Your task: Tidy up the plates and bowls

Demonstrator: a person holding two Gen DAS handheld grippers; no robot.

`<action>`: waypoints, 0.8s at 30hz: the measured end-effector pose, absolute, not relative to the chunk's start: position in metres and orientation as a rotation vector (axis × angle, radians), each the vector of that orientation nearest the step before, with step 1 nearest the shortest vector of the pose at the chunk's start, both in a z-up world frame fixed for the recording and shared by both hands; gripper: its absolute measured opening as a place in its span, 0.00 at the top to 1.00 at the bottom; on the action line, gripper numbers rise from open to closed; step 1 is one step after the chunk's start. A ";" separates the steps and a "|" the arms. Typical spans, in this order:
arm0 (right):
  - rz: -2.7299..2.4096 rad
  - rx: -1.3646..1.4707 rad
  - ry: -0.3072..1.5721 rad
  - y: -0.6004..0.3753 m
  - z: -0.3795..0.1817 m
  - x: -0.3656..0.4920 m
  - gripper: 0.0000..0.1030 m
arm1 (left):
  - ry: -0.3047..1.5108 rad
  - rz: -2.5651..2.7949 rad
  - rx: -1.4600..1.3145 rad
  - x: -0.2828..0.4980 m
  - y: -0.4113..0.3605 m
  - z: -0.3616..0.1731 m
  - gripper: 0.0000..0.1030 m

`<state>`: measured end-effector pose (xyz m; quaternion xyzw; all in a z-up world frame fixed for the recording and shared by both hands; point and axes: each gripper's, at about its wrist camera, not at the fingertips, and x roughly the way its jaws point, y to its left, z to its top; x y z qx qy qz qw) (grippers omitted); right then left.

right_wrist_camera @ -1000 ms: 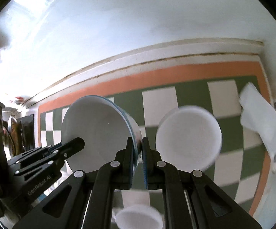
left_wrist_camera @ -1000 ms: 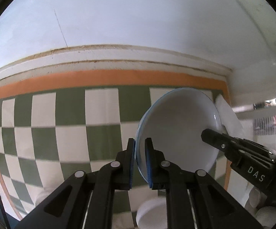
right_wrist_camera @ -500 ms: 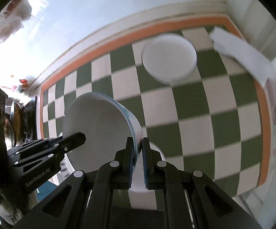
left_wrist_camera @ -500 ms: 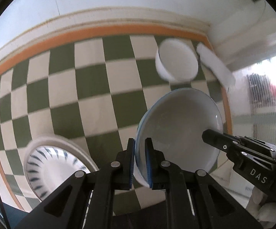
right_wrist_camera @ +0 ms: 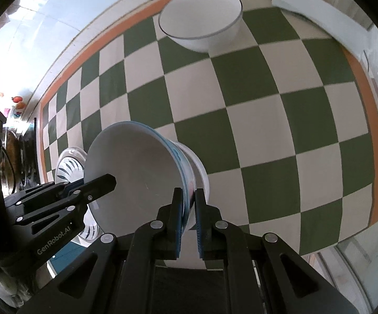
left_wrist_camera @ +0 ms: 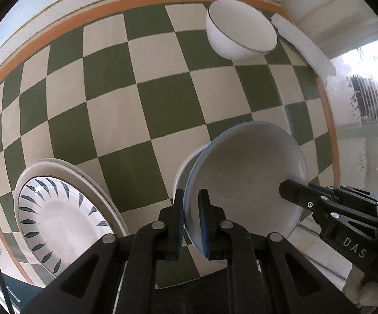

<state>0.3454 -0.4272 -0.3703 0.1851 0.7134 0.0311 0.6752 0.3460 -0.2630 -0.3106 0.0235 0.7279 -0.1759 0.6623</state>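
empty blue-rimmed bowl (left_wrist_camera: 243,183), both grippers clamping rim

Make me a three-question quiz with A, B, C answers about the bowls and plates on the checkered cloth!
1. Where is the patterned plate in the left wrist view?
A. lower left
B. top right
C. middle

2. What colours are the cloth's squares?
A. red and white
B. green and cream
C. blue and yellow

3. How is the blue-rimmed bowl held?
A. by one set of tongs
B. by nothing, resting flat on the cloth
C. by both tongs, one on each side of its rim

Answers:
1. A, the plate lies at the cloth's lower left edge.
2. B, green and cream squares fill the cloth.
3. C, the left tongs and right tongs each pinch the rim, with the bowl tilted above a white dish.
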 end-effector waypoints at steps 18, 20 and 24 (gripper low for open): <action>0.100 0.391 1.665 -0.423 -0.393 0.351 0.90 | 1.672 -0.349 0.105 0.338 -0.273 -0.331 0.92; 0.107 0.391 1.669 -0.423 -0.394 0.352 0.90 | 1.669 -0.343 0.109 0.337 -0.273 -0.331 0.92; 0.124 0.397 1.677 -0.424 -0.395 0.353 0.90 | 1.678 -0.329 0.093 0.338 -0.267 -0.332 0.92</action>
